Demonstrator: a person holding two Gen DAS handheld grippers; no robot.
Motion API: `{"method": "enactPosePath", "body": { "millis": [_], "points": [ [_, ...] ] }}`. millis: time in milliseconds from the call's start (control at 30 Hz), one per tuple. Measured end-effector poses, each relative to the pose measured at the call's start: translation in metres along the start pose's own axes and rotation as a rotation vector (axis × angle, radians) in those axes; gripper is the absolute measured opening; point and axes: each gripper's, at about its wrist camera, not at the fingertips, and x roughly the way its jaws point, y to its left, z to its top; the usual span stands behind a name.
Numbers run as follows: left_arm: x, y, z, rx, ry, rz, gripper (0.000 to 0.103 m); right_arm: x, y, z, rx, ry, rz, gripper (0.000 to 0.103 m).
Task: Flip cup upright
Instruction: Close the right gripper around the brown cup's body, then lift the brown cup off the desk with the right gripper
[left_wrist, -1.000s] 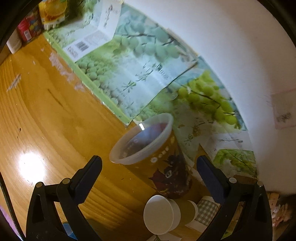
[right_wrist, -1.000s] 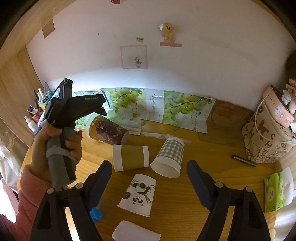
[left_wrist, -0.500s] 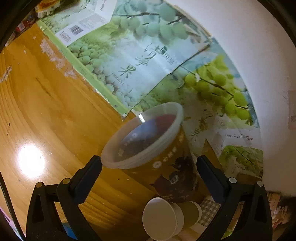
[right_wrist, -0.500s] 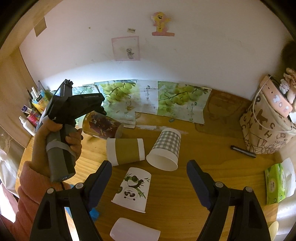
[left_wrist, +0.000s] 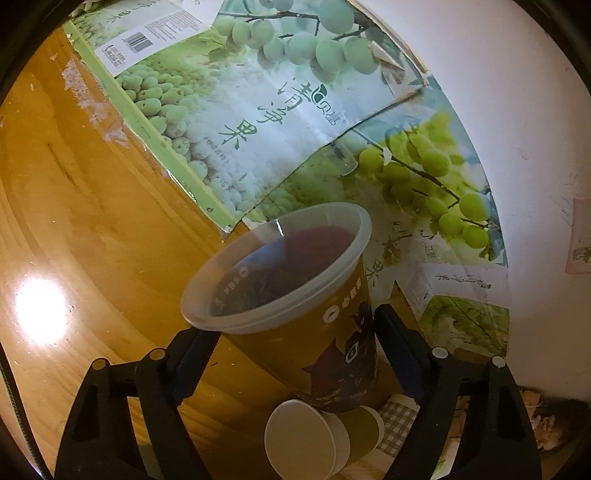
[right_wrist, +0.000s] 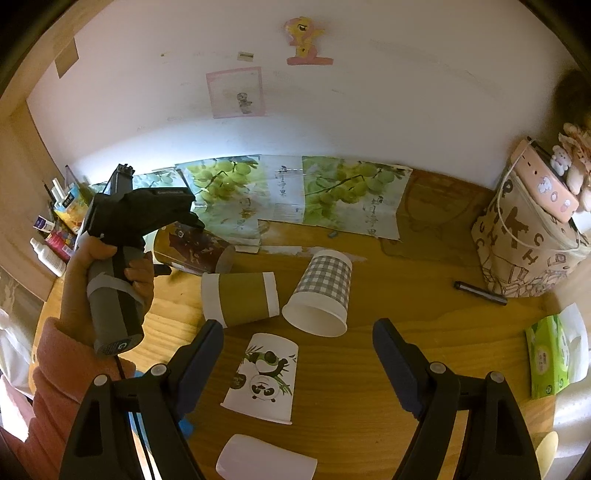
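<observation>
A large yellow and dark red plastic cup (left_wrist: 306, 325) lies on its side on the wooden table, its mouth facing my left wrist camera. My left gripper (left_wrist: 291, 339) has a finger on each side of the cup body, touching or nearly touching it. In the right wrist view the same cup (right_wrist: 194, 249) lies under the left gripper (right_wrist: 173, 225), near the back left. My right gripper (right_wrist: 297, 354) is open and empty, held above the near table.
A brown paper cup (right_wrist: 238, 299), a checked cup (right_wrist: 325, 291), a panda cup (right_wrist: 264, 376) and a white cup (right_wrist: 266, 459) lie tipped on the table (right_wrist: 406, 332). Grape-print cartons (right_wrist: 332, 192) lean on the back wall. A patterned bag (right_wrist: 528, 243), a pen (right_wrist: 480, 292) and tissues (right_wrist: 546, 358) are at the right.
My left gripper has moved forward over the large cup and its fingers have closed in around the cup body. My right gripper has stayed open with a slight view shift.
</observation>
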Motion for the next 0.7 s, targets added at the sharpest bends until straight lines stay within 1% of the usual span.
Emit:
{"method": "enactPosePath", "body": {
  "millis": [133,433,500,700],
  "points": [
    [-0.001,0.001,0.0,0.011,0.0,-0.015,0.083,-0.001,-0.001,-0.001,0.011,-0.003,-0.006,0.084],
    [-0.004,-0.006,0.0,0.073,-0.005,-0.04,0.08,-0.007,-0.001,-0.006,0.023,-0.012,-0.018,0.083],
    [-0.01,-0.006,-0.004,0.081,-0.007,-0.049,0.08,-0.009,-0.001,-0.008,0.026,-0.014,-0.018,0.083],
    [-0.032,-0.005,0.001,0.095,-0.036,-0.074,0.079,-0.016,0.004,-0.013,0.02,-0.029,-0.012,0.083]
  ]
}}
